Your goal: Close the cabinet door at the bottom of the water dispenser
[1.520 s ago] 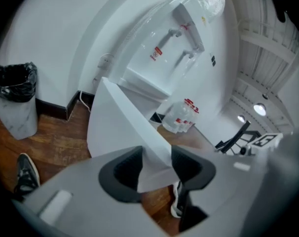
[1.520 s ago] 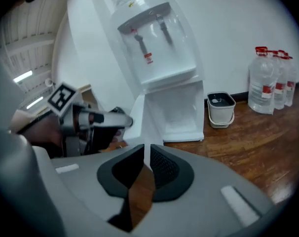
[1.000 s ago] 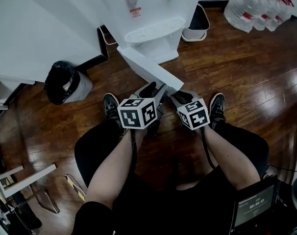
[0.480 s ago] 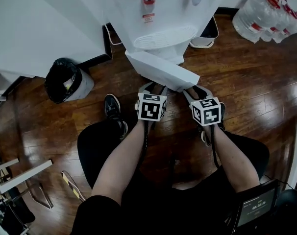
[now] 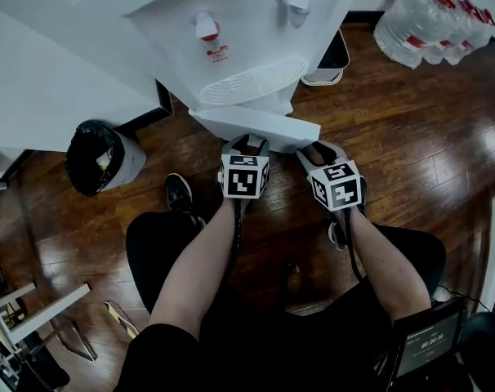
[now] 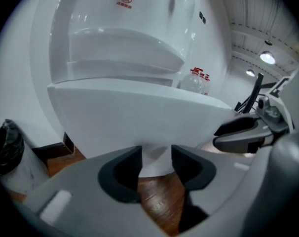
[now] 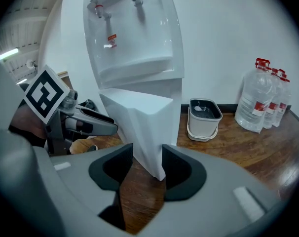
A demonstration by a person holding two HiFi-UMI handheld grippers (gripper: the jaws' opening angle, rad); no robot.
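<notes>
Swung nearer shut since before: cabinet door (image 5: 256, 127), still angled off the water dispenser (image 5: 231, 47). Left gripper (image 5: 245, 143), right gripper (image 5: 319, 149): jaws parted, clasping nothing, at its face. Risk: a push slipping off the edge, leaving it ajar.

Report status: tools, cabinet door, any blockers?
Left tool and right tool open, at near edge of cabinet door. Door ajar, angled out from water dispenser. No blocker seen; bucket sits beside dispenser.
</notes>
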